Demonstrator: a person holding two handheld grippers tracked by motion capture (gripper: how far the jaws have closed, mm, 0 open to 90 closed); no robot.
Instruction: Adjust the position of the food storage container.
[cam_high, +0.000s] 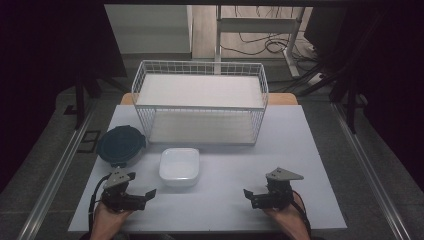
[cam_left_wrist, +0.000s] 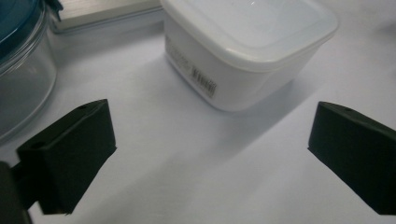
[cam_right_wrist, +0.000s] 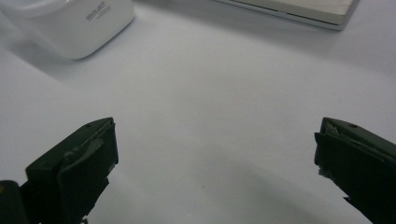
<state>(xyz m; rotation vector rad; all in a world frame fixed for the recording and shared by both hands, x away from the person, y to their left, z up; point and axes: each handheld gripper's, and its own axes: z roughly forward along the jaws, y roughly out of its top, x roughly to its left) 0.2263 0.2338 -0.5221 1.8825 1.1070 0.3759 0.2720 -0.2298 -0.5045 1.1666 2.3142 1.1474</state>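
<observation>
Room: dim, with dark floor all round and cables trailing at 12 o'clock beyond the bench (cam_high: 300, 150), whose pale top carries everything.
Wire basket: a white two-level wire basket (cam_high: 200, 102) stands at the 12 o'clock side of the bench, its long side facing the person.
White container: a square white container (cam_high: 179, 166) with a translucent lid sits just short of the basket, slightly toward 9 o'clock of the bench's middle; in the left gripper view (cam_left_wrist: 247, 46) it lies at 12 o'clock ahead of the jaws, a barcode label on its side wall.
Round container: a glass round container with a dark teal lid (cam_high: 120, 145) stands at 10 o'clock from the white one, near it but apart.
Left tongs: the left tongs (cam_high: 142, 190) rest low at 7 o'clock of the bench, held in a hand, jaws spread wide with bare bench between them, pointing toward the white container without touching it.
Right tongs: the right tongs (cam_high: 252, 195) sit at 5 o'clock, jaws spread wide with bare bench between them, well apart from the white container, which shows at 11 o'clock in the right gripper view (cam_right_wrist: 79, 23).
</observation>
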